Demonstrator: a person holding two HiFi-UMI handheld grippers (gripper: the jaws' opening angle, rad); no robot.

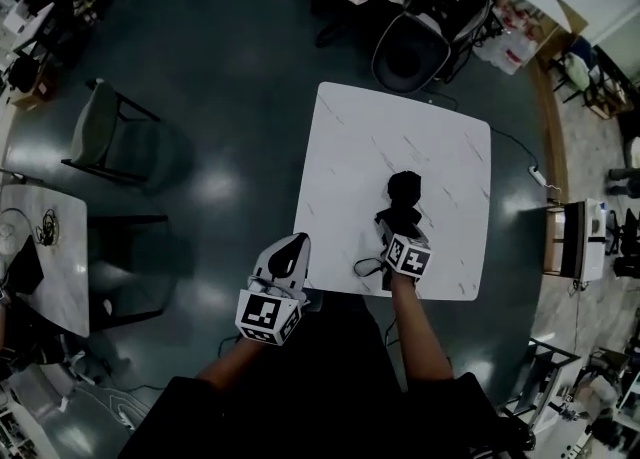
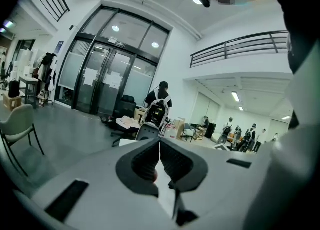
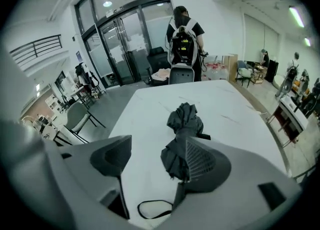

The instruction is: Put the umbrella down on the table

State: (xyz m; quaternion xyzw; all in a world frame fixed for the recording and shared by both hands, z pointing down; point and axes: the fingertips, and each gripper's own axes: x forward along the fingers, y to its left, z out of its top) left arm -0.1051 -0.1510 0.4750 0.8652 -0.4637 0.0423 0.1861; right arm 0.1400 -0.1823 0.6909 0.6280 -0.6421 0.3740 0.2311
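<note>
Umbrella: black, folded, canopy loosely bunched and creased, lying on the white marbled table.

Head view:
- It lies slightly toward the near edge and right of centre; white top shows on every side of it.
- A thin black strap loop trails from it near the table's near edge.
- Right gripper is over the near end of the umbrella.
- Left gripper is at the near-left corner, mostly over the dark floor.
- A black office chair stands just beyond the far edge; a grey chair stands well apart on the left.

Left gripper view:
- Left gripper has its jaws closed together, tips meeting, with nothing gripped. It looks level across the room.

Right gripper view:
- Right gripper has its jaws spread wide, with no pad pressing on anything.
- The umbrella rests on the table beyond the jaws, its near end behind the right-hand jaw.
- The strap loop lies flat between the jaws.
- Beyond the far edge are the chair and a person wearing a backpack.
</note>
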